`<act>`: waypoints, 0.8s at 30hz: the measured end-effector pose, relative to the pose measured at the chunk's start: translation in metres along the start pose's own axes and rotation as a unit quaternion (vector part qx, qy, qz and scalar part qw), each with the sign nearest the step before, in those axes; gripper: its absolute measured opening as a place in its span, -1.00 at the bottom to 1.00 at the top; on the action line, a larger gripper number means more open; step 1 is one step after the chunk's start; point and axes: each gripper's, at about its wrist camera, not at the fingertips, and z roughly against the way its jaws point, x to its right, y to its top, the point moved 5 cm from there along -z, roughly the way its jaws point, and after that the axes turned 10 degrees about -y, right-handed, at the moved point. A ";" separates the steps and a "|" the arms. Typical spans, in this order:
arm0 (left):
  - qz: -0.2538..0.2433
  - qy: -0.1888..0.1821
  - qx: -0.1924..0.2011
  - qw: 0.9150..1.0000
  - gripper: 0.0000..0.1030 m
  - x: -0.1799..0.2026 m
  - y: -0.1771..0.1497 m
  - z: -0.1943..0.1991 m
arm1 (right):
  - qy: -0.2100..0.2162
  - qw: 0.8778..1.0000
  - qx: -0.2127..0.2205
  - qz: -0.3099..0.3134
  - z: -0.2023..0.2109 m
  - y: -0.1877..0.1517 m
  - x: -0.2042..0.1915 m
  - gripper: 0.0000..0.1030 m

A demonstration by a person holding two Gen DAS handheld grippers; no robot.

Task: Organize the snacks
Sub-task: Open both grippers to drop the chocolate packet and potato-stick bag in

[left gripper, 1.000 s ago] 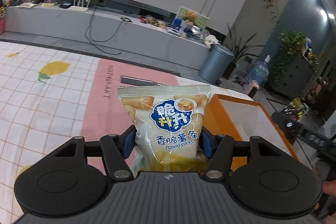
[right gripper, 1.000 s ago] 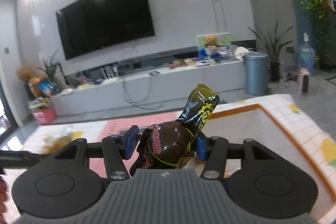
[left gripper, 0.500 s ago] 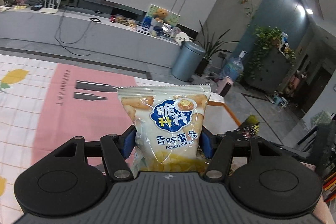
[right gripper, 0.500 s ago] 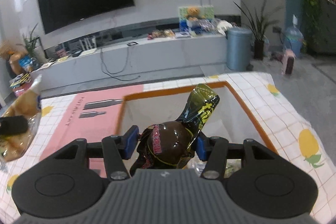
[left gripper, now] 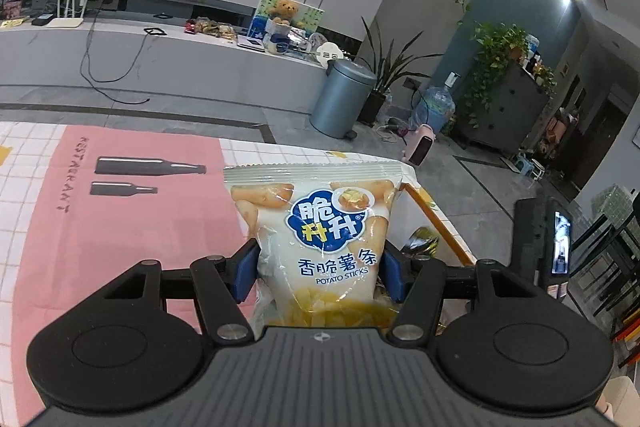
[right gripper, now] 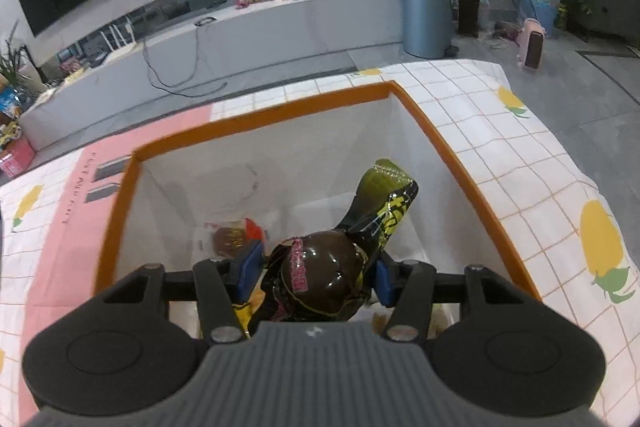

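My left gripper (left gripper: 318, 273) is shut on a white and yellow bag of potato sticks (left gripper: 324, 239), held upright above the tablecloth. Behind the bag shows the orange rim of the box (left gripper: 434, 221), and the dark snack's tip (left gripper: 422, 239) peeks beside it. My right gripper (right gripper: 316, 279) is shut on a shiny dark snack packet (right gripper: 340, 259) with yellow-green print, hanging over the open white box with the orange rim (right gripper: 256, 115). Several snacks (right gripper: 234, 239) lie on the box floor.
The table wears a white checked cloth with lemon prints (right gripper: 560, 163) and a pink panel (left gripper: 132, 219). The other hand-held gripper's body (left gripper: 540, 239) stands at the right of the left wrist view. Beyond the table's edge are a grey bin (left gripper: 344, 99) and a TV bench (left gripper: 160, 67).
Both grippers swung toward the box. The right one tipped down and now hangs over its open inside. The left one moved right, so the box is mostly hidden behind its bag.
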 end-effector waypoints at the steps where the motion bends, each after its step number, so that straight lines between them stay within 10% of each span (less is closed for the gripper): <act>1: 0.000 -0.003 -0.001 1.000 0.35 0.002 0.000 -0.002 | 0.008 1.000 0.000 -0.010 0.000 0.001 0.002 0.11; 10: -0.018 0.002 -0.005 1.000 0.35 0.020 -0.003 -0.001 | 0.021 0.997 0.027 -0.073 0.013 0.007 0.014 0.66; 24: -0.035 0.057 -0.054 0.996 0.35 0.055 0.006 -0.062 | 0.061 0.971 0.107 -0.203 0.094 0.014 0.092 0.75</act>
